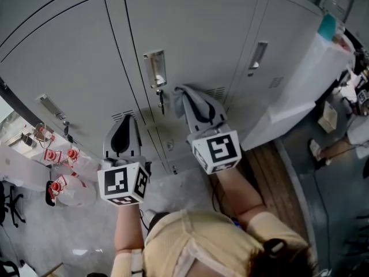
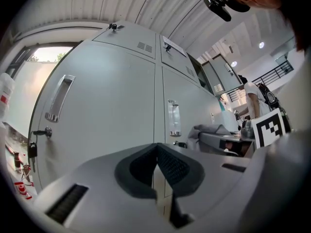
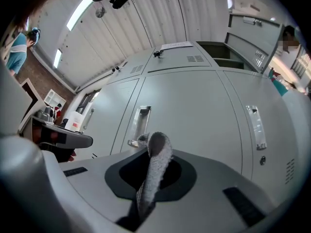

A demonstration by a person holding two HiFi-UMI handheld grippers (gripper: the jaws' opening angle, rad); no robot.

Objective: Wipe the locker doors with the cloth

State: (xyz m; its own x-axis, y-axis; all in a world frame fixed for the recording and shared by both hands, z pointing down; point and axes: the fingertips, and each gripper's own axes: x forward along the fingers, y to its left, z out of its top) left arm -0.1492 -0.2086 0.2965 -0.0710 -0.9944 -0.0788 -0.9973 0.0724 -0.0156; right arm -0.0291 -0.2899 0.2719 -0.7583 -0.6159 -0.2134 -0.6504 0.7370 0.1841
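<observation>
The grey locker doors (image 1: 190,33) fill the top of the head view. My right gripper (image 1: 195,104) is shut on a grey cloth (image 1: 183,96), held close to the middle door just below its handle (image 1: 154,68) and hanging key (image 1: 161,100). In the right gripper view the cloth (image 3: 155,161) sticks up from between the jaws in front of the door (image 3: 194,115). My left gripper (image 1: 125,121) hangs lower left, near the doors. Its jaws (image 2: 156,153) are shut with nothing between them. The cloth (image 2: 210,129) also shows in the left gripper view.
A white covered unit (image 1: 311,79) stands against the lockers at the right. Bottles with red labels (image 1: 57,175) lie at the left on the floor. A strip of wooden floor (image 1: 271,172) runs beside my right arm. Other people (image 2: 252,98) stand further off.
</observation>
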